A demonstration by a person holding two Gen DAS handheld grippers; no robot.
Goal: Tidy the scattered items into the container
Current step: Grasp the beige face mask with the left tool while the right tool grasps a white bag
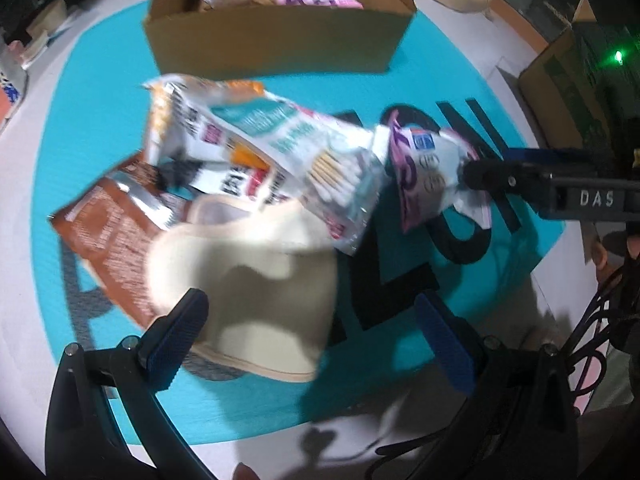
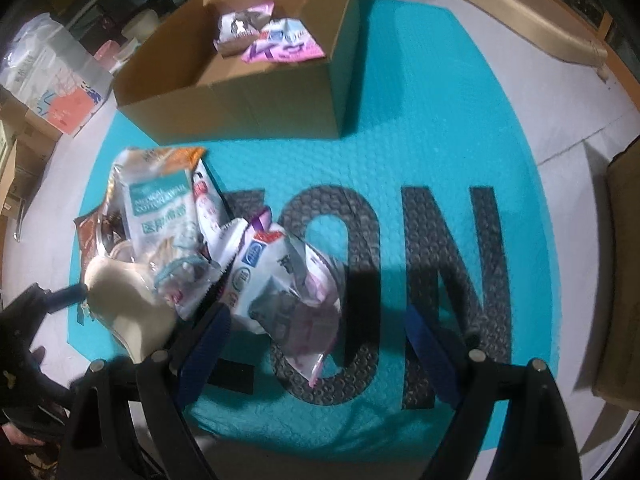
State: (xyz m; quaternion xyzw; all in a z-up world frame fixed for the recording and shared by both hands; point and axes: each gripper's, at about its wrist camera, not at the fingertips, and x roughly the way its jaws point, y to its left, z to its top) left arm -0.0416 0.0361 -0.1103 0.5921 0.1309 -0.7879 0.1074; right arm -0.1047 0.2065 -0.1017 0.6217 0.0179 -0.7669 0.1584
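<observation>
An open cardboard box [image 1: 276, 36] stands at the far side of the teal mat, with pink and white packets inside; it also shows in the right wrist view [image 2: 248, 92]. A pile of items lies on the mat: a cotton swab bag [image 1: 280, 148], a brown packet [image 1: 108, 232], a cream pouch [image 1: 256, 296] and a pink and white packet [image 1: 428, 172]. My left gripper [image 1: 308, 344] is open around the cream pouch's near part. My right gripper [image 2: 316, 340] is open around the pink and white packet [image 2: 288, 292].
The teal mat [image 2: 440, 120] with large black letters covers a grey floor. A tan cushion [image 2: 520, 28] lies at the far right. Bags and boxes [image 2: 52, 80] crowd the far left. A cardboard box [image 2: 620, 280] sits at the right edge.
</observation>
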